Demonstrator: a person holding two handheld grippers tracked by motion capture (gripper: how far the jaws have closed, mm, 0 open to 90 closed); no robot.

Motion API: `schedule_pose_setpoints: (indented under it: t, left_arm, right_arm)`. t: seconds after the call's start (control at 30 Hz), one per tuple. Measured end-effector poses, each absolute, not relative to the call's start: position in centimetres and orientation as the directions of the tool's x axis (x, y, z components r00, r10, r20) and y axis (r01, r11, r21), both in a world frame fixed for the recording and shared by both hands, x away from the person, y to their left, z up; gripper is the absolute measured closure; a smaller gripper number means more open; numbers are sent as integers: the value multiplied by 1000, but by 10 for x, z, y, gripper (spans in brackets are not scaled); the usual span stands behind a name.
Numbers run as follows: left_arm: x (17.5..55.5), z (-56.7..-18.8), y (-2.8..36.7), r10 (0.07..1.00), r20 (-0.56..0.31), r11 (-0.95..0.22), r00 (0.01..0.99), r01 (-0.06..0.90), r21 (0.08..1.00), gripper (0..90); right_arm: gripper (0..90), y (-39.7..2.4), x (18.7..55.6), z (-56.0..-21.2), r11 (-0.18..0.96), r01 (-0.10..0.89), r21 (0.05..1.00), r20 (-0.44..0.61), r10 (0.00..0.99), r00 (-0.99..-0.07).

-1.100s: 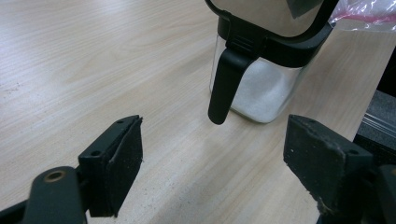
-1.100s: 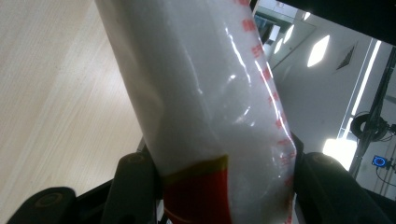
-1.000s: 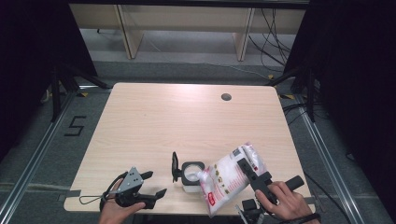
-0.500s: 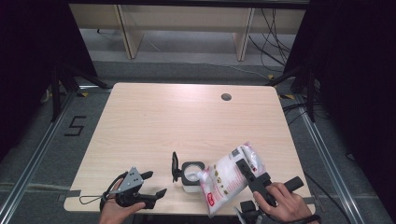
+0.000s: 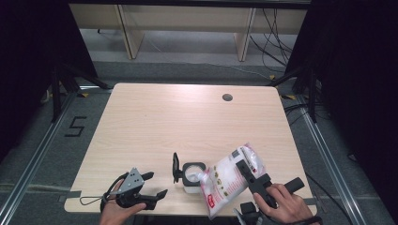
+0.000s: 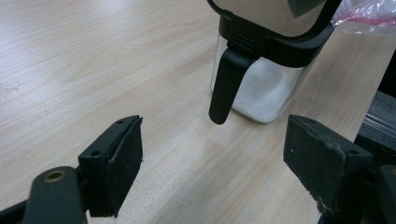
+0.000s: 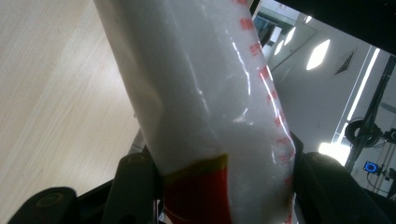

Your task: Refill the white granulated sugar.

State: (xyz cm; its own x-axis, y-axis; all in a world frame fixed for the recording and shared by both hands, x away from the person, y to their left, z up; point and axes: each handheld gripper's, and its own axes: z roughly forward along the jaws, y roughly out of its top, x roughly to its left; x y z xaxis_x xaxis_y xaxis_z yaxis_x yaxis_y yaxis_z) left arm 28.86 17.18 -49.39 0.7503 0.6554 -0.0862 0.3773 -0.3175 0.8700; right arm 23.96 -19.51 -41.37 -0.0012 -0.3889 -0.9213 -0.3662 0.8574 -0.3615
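A clear square jar (image 5: 191, 176) with a black rim and an upturned black lid (image 5: 176, 167) stands near the table's front edge; white grains lie in its bottom (image 6: 264, 93). My right gripper (image 5: 251, 176) is shut on a plastic bag of white grains (image 5: 230, 180) with red print, tilted so its open corner hangs over the jar's mouth. The bag (image 7: 205, 112) sits squeezed between both jaws in the right gripper view. My left gripper (image 5: 152, 185) rests open on the table left of the jar, its pads (image 6: 119, 163) apart with bare wood between them.
The light wooden table (image 5: 187, 122) has a round cable hole (image 5: 227, 97) at its back right. Metal frame rails run on the floor on both sides. A shelf unit stands beyond the far edge.
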Motion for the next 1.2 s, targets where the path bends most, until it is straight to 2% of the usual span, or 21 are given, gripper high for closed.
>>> schedule_pose_setpoints:
  t: [1.2]
  left_arm:
    - [289,-494,172,654,-84,-319,752,375,870,192]
  right_arm:
    - [563,-197,241,-414,860,-371,-351,-924,-383,-13]
